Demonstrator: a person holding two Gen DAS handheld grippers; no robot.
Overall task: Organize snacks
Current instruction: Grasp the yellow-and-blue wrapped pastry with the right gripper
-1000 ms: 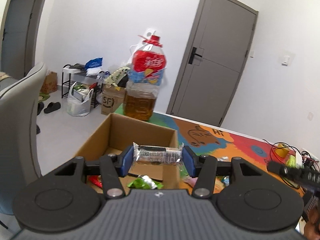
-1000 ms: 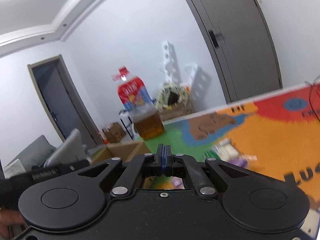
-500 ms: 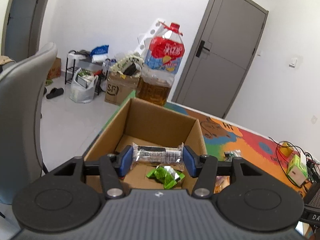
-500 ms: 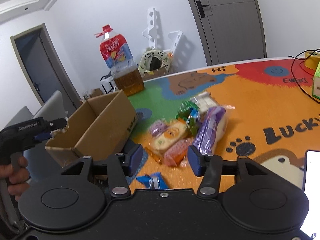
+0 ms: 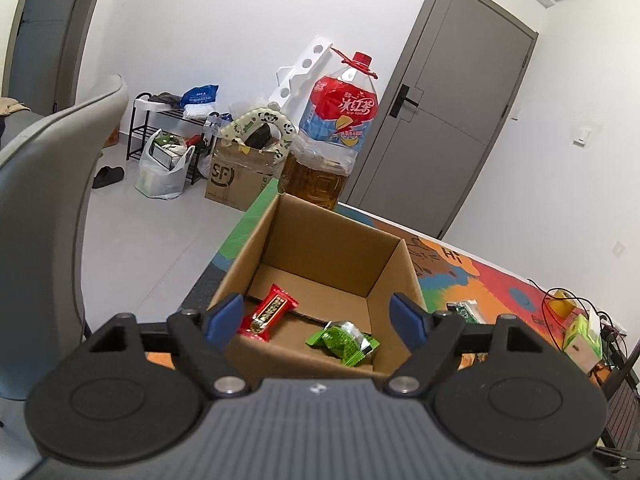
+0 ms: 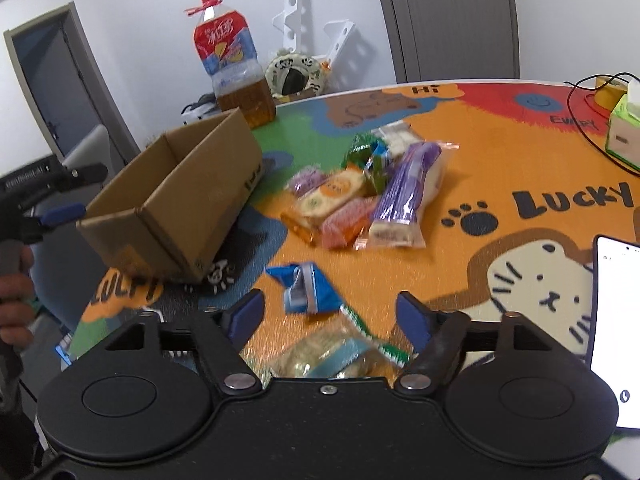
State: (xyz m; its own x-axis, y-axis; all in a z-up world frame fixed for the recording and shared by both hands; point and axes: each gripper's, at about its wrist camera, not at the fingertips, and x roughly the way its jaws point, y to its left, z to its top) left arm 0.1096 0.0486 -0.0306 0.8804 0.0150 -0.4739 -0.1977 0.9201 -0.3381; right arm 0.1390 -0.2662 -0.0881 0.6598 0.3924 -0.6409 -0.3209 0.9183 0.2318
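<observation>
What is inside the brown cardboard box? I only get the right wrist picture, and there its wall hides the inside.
Observer: The left wrist view looks down into the brown cardboard box. A red candy wrapper and a green foil packet lie on its floor.
Operator: Is the left gripper holding a snack?
Observer: No. The left gripper is open over the box's near edge, with nothing between its blue pads.
Operator: Anything on the room floor beyond the table?
Observer: Yes, a white plastic bag sits on the floor in front of a black shoe rack.
</observation>
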